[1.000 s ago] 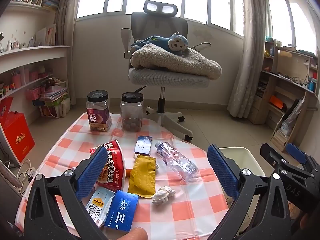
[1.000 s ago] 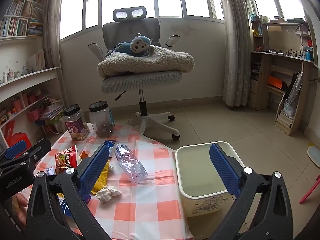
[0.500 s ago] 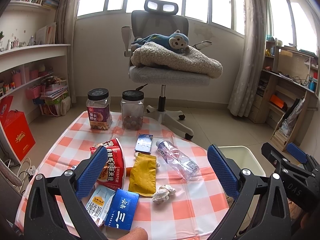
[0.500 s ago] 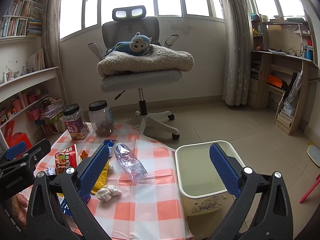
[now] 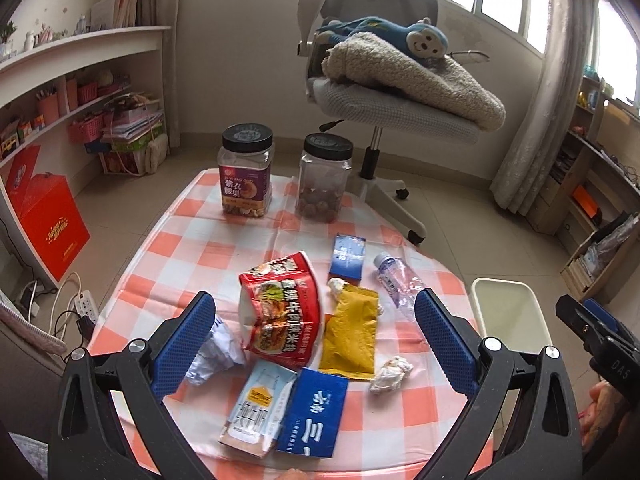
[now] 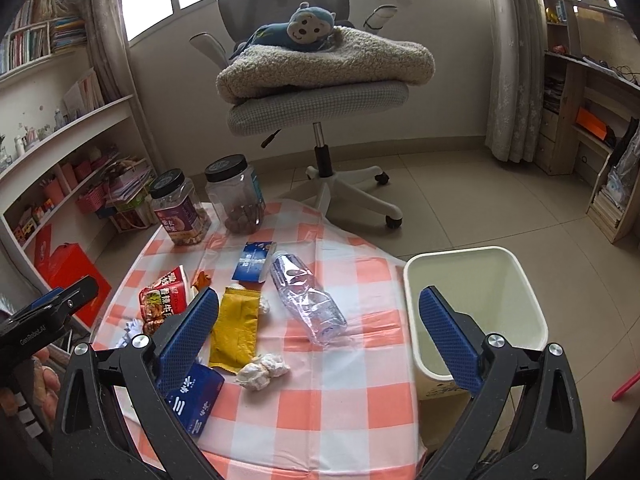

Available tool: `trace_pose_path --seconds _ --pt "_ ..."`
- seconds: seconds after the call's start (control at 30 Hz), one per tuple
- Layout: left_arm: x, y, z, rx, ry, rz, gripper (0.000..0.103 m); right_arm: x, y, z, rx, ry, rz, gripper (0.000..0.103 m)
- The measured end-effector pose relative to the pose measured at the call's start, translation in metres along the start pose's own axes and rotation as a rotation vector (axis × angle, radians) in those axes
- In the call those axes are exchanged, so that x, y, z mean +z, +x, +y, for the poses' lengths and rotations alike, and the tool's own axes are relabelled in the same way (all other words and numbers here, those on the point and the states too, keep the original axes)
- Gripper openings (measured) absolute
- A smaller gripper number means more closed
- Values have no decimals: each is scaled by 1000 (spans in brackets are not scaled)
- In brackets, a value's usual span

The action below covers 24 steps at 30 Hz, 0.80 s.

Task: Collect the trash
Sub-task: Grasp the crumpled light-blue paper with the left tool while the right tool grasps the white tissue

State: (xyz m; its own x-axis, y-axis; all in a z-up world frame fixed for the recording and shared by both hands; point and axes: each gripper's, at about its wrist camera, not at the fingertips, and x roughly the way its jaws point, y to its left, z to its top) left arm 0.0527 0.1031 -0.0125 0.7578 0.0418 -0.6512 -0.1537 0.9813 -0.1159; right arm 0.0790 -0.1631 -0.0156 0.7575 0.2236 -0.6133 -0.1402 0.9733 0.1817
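Note:
Trash lies scattered on the checked tablecloth [image 5: 188,248]: a red snack bag [image 5: 282,306], a yellow wrapper [image 5: 352,336], a crushed clear bottle [image 6: 308,300], a crumpled white tissue [image 6: 262,370], a blue carton [image 5: 314,412], a pale milk pouch [image 5: 256,412], a small blue box [image 5: 348,256] and crumpled paper [image 5: 214,350]. My left gripper [image 5: 316,340] hangs open above the red bag and yellow wrapper, holding nothing. My right gripper [image 6: 318,342] is open above the bottle and tissue, empty. A cream waste bin [image 6: 476,312] stands beside the table on the right.
Two black-lidded jars [image 5: 245,176] [image 5: 325,178] stand at the table's far edge. Behind it is an office chair [image 6: 320,96] with a blanket and a blue monkey toy. Shelves line the left wall, a red box [image 5: 52,220] sits on the floor, and wooden shelving stands at right.
Both grippers have tilted downward and moved closer over the table, so the trash looks larger and nearer. Both stay open. Nothing on the table has moved.

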Motion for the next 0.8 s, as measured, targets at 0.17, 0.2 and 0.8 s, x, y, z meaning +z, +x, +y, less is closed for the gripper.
trace_pose_path --seconds 0.17,0.2,0.8 --pt "10 43 55 -68 -23 250 97 10 44 20 77 -4 160 96" --pt "5 53 65 -43 -23 304 97 9 54 23 94 -4 196 96" --pt "-67 172 105 37 140 660 59 -50 177 20 166 58 627 96"
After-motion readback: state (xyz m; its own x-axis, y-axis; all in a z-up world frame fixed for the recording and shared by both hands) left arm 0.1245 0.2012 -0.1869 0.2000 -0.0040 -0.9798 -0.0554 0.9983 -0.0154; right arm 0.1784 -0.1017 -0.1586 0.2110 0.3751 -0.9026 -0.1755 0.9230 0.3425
